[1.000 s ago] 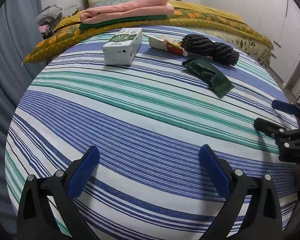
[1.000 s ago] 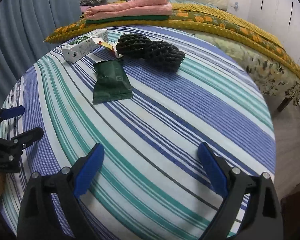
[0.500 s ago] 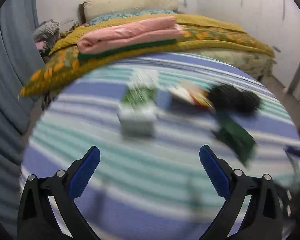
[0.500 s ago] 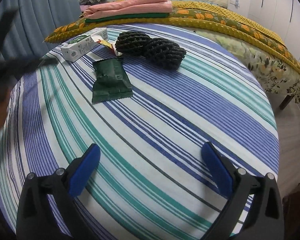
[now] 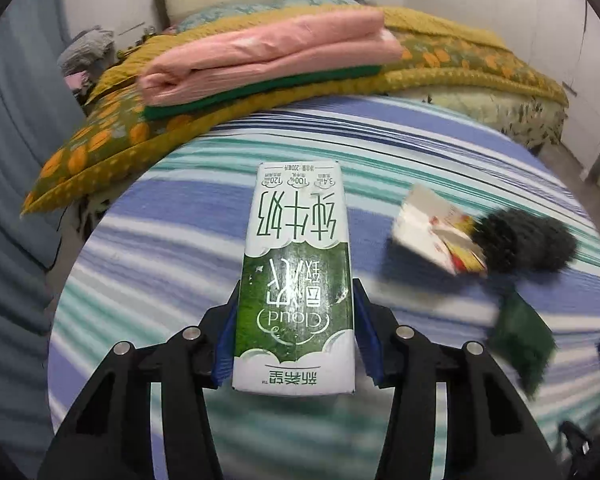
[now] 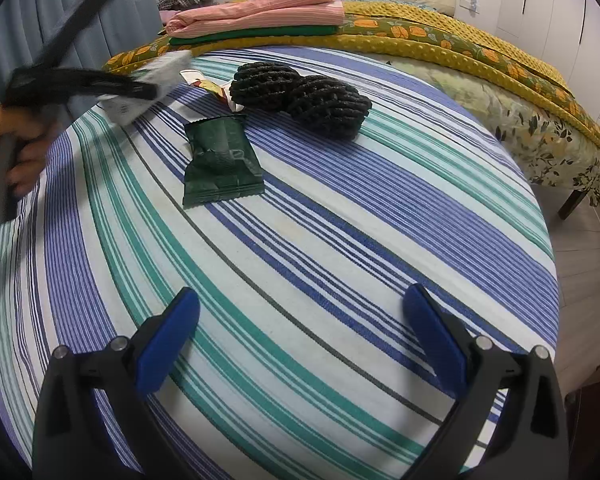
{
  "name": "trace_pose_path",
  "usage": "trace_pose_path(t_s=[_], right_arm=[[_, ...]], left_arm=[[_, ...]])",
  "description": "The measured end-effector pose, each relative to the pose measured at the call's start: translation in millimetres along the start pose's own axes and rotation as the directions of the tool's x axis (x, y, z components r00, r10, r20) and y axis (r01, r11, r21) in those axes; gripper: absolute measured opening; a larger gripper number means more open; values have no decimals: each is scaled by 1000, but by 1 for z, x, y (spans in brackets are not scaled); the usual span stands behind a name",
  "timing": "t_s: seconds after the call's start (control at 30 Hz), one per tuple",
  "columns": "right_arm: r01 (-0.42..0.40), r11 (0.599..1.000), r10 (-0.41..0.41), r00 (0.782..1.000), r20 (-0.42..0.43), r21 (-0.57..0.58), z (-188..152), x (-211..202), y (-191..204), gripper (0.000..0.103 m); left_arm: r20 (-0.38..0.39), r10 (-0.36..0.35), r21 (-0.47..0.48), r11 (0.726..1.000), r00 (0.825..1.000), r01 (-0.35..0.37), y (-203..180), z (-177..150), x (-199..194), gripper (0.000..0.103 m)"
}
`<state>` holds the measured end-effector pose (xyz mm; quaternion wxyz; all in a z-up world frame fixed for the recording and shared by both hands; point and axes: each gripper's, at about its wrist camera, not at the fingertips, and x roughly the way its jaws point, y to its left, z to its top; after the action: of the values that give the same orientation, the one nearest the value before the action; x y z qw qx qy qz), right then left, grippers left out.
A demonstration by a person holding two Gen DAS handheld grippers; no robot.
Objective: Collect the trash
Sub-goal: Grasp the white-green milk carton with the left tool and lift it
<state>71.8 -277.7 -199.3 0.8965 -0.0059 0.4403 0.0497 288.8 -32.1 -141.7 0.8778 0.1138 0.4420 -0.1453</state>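
A green-and-white milk carton (image 5: 296, 264) lies lengthwise between my left gripper's (image 5: 297, 289) blue pads, whose jaws are closing and touch both its sides. In the right wrist view that left gripper (image 6: 100, 84) is blurred at the upper left with the carton (image 6: 156, 76) in it, held by a person's hand (image 6: 20, 144). A dark green wrapper (image 6: 220, 160), two black foam nets (image 6: 300, 96) and a torn white-and-red packet (image 5: 436, 236) lie on the striped sheet (image 6: 340, 240). My right gripper (image 6: 300, 294) hovers open over bare sheet, well short of the wrapper.
Folded pink and green bedding (image 5: 268, 52) rests on a yellow patterned quilt (image 6: 440, 44) behind the trash. A blue curtain (image 6: 28, 20) hangs on the left. White wardrobe doors (image 6: 560, 8) and floor (image 6: 588, 260) lie to the right of the bed.
My left gripper travelled forward over the sheet to the milk carton and closed around it. The right gripper stayed put and open.
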Motion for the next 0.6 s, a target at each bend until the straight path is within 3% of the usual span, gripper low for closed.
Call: trace_pose_path(t_s=[0.17, 0.33, 0.37, 0.4, 0.47, 0.57, 0.6], right_arm=[[1, 1000, -1, 1000, 0, 0, 0, 0, 0, 98], [1, 1000, -1, 1000, 0, 1, 0, 0, 0, 98], [1, 1000, -1, 1000, 0, 1, 0, 0, 0, 98], [1, 1000, -1, 1000, 0, 1, 0, 0, 0, 98], [0, 1000, 0, 1000, 0, 1, 0, 0, 0, 98], [1, 1000, -1, 1000, 0, 1, 0, 0, 0, 98], [1, 1000, -1, 1000, 0, 1, 0, 0, 0, 98]], left_arm=[[14, -22, -41, 999, 1000, 23, 5, -73, -60, 50], [-4, -42, -85, 995, 999, 41, -5, -132, -77, 50], [3, -36, -88, 995, 999, 36, -8, -138, -78, 53], [11, -32, -85, 996, 999, 33, -12, -142, -79, 68], [25, -21, -81, 996, 999, 23, -16, -144, -77, 88], [-4, -1, -66, 998, 1000, 1, -20, -143, -64, 89], [-2, 7, -63, 998, 1000, -7, -20, -142, -61, 94]])
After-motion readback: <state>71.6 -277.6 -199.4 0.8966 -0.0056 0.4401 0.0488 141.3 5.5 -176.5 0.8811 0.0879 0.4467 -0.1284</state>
